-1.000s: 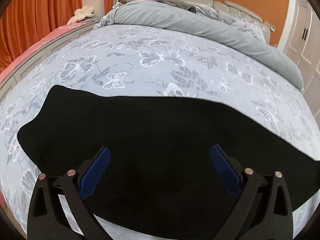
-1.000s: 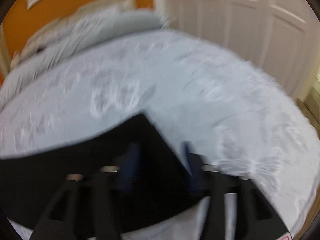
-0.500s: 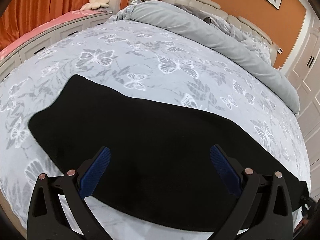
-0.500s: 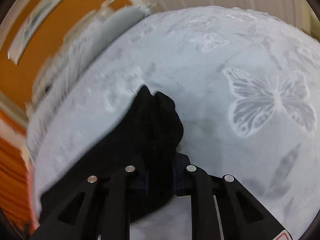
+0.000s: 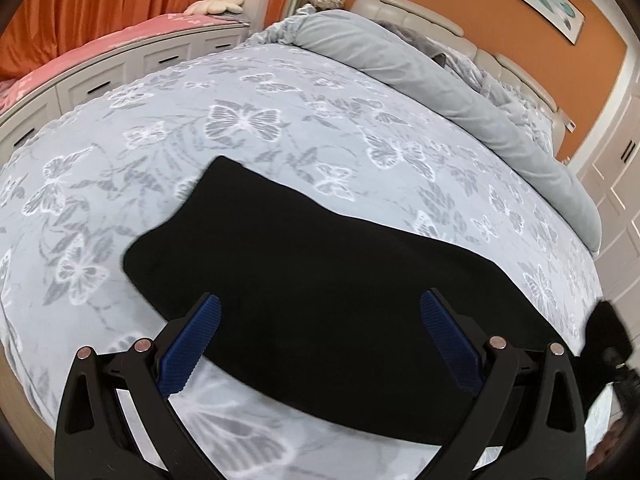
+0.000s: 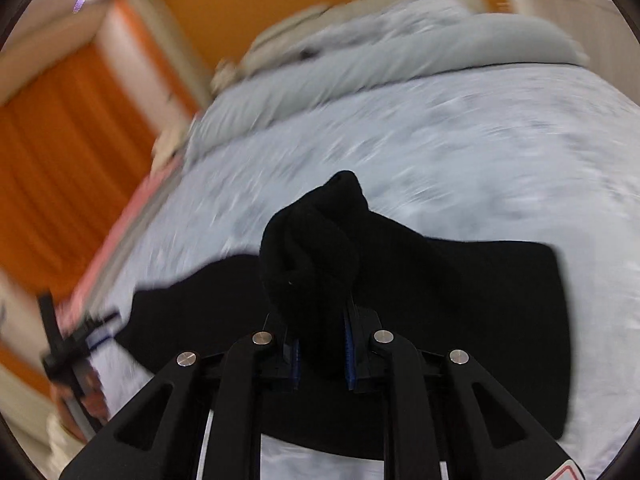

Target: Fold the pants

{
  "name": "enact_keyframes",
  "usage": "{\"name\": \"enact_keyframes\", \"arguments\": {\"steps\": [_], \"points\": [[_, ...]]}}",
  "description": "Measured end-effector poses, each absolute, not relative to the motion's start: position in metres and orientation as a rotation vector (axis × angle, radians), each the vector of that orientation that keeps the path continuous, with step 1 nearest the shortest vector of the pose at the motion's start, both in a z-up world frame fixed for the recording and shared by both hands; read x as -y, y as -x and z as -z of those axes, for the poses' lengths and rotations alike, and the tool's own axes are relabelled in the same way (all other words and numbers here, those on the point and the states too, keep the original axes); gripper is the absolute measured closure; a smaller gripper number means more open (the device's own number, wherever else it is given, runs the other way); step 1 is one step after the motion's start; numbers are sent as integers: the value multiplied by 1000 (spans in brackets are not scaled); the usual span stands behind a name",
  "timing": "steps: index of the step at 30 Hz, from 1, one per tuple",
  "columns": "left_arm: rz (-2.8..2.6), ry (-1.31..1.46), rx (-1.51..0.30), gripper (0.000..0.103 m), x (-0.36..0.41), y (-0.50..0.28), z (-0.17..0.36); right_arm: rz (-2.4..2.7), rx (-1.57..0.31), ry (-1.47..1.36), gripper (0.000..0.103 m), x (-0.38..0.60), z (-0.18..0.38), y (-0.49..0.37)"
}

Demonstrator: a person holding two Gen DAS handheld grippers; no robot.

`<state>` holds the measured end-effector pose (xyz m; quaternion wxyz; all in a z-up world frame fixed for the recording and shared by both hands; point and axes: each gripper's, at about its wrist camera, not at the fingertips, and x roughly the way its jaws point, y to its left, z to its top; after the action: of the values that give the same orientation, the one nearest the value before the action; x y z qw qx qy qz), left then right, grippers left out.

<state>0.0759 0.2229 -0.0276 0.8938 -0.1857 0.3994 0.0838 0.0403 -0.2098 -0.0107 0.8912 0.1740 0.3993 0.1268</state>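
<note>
Black pants (image 5: 320,288) lie flat along the near side of a bed with a butterfly-print cover (image 5: 248,120). My left gripper (image 5: 320,336) is open and empty, held above the pants' near edge. My right gripper (image 6: 322,344) is shut on a bunched end of the pants (image 6: 312,248) and holds it lifted above the rest of the cloth (image 6: 480,312). In the left wrist view the lifted end and right gripper (image 5: 612,332) show at the far right edge. In the right wrist view the left gripper (image 6: 68,344) shows blurred at the left.
A rolled grey duvet (image 5: 440,72) and pillows lie at the head of the bed. A pink-topped drawer bench (image 5: 100,60) and orange curtains (image 5: 100,4) stand on the left. White wardrobe doors (image 5: 616,184) are on the right.
My right gripper has closed on the pants' end, lifted it and swung it round toward the other end. My left gripper has risen and drawn back, staying open.
</note>
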Motion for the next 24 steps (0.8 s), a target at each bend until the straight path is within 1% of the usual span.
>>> {"name": "enact_keyframes", "arguments": {"steps": [5, 12, 15, 18, 19, 20, 21, 24], "points": [[-198, 392, -822, 5, -249, -65, 27, -316, -919, -206, 87, 132, 41, -62], [-217, 394, -832, 5, -281, -55, 31, -300, -986, -57, 86, 89, 76, -62], [-216, 403, -834, 5, -286, -53, 33, -291, -981, -3, 82, 79, 82, -57], [-203, 411, -834, 5, -284, -52, 32, -285, -960, 59, 74, 72, 82, -53], [-193, 409, -838, 5, -281, -53, 32, -285, -959, 70, 74, 70, 82, -52], [-181, 403, -845, 5, -278, -54, 32, -275, -953, 99, 78, 66, 82, -52], [-164, 382, -854, 5, -270, -55, 33, -270, -945, 110, 84, 64, 81, -51], [-138, 308, -863, 5, -248, -58, 33, -286, -905, 69, 85, 61, 65, -47]]}}
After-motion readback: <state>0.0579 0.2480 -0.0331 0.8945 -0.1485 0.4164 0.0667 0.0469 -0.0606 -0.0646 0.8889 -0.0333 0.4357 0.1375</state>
